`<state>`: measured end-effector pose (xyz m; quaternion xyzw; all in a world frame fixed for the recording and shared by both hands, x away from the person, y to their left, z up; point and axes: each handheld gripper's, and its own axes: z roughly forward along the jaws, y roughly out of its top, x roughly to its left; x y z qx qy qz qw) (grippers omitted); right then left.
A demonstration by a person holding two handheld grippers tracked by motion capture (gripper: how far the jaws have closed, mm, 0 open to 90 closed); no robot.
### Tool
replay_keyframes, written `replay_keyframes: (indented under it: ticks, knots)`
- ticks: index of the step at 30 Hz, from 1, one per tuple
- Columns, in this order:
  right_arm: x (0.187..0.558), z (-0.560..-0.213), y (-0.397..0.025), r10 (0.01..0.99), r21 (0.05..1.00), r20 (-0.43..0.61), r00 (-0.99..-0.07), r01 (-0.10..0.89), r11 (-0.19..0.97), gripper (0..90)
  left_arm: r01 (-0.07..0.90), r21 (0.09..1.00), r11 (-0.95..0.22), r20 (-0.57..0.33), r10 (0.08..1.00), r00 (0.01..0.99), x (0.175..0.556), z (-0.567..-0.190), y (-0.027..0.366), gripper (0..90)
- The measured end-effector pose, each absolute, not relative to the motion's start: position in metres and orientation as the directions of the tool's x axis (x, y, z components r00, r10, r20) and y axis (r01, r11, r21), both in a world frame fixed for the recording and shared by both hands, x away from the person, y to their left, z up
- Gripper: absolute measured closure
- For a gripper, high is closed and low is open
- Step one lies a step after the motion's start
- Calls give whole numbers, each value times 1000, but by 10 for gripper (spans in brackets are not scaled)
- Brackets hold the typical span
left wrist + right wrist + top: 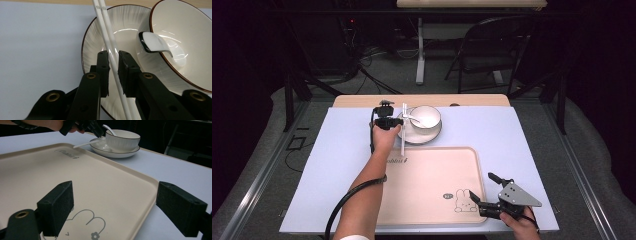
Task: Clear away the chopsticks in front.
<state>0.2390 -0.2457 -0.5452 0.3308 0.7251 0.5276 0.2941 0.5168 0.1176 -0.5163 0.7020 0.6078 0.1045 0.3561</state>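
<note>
- Nearest the high camera, at the lower left of its frame, the person's forearm runs up to the left gripper (pixel 388 123); its jaws are closed on a pair of white chopsticks (pixel 403 131), which lie over the left rim of the plate (pixel 408 136) at upper centre
- Left gripper view: the two sticks sit side by side between the pads, gripped near mid-length; the hold looks narrow, so they could pivot or scissor apart if tilted
- Just right of them stands the bowl (pixel 426 116) on the plate, with a white spoon (pixel 416 119) in it; a sideways swing could knock the spoon or rim
- Below centre lies the beige tray (pixel 422 175), bare
- Lower right, the right gripper (pixel 486 193) hangs over the tray's corner, jaws wide apart, holding nothing
</note>
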Motion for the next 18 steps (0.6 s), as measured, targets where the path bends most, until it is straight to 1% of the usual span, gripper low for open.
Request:
replay_keyframes:
  ticks: [2, 14, 18]
  knots:
    - [239, -545, -246, 789, 959, -83, -609, 165, 228, 140, 783, 622, 2, -298, 925, 235, 517, -517, 117, 797]
    - [239, -544, -247, 790, 960, -80, -607, 166, 224, 140, 786, 618, 7, -284, 934, 216, 521, -520, 117, 821]
    - [239, -544, -247, 790, 960, -80, -608, 165, 224, 140, 791, 612, 14, -287, 935, 206, 522, -520, 119, 814]
